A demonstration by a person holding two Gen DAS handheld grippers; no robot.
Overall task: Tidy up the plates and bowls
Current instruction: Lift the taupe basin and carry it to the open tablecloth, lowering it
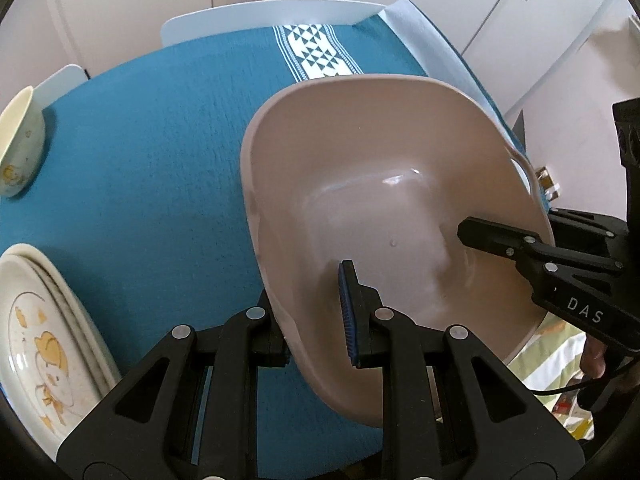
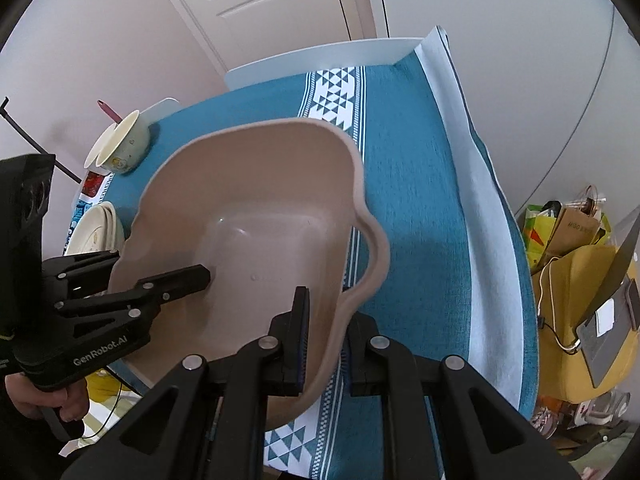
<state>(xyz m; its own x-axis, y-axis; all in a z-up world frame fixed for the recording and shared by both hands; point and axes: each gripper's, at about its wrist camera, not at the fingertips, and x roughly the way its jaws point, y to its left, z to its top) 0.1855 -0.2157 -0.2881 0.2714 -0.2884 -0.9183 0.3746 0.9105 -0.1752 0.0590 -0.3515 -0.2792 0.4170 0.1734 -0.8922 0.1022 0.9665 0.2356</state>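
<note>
The rim of the beige plastic wash basin (image 1: 384,208) is clamped by the left tongs (image 1: 316,320) on one side and by the right tongs (image 2: 324,344) on the opposite side, one finger inside and one outside the wall each time. "GenRobot.AI" is read on the left tool, "DAS" on the right. The basin is held tilted above the teal-clothed worktop (image 1: 160,152). Open cloth is seen beyond it; the cream bowl (image 1: 18,144) and stacked cream plates (image 1: 44,344) are left near the left edge.

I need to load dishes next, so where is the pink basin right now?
The pink basin is over the teal tablecloth, gripped at opposite rim edges by the left gripper and right gripper; the plates lie left of it.
</note>
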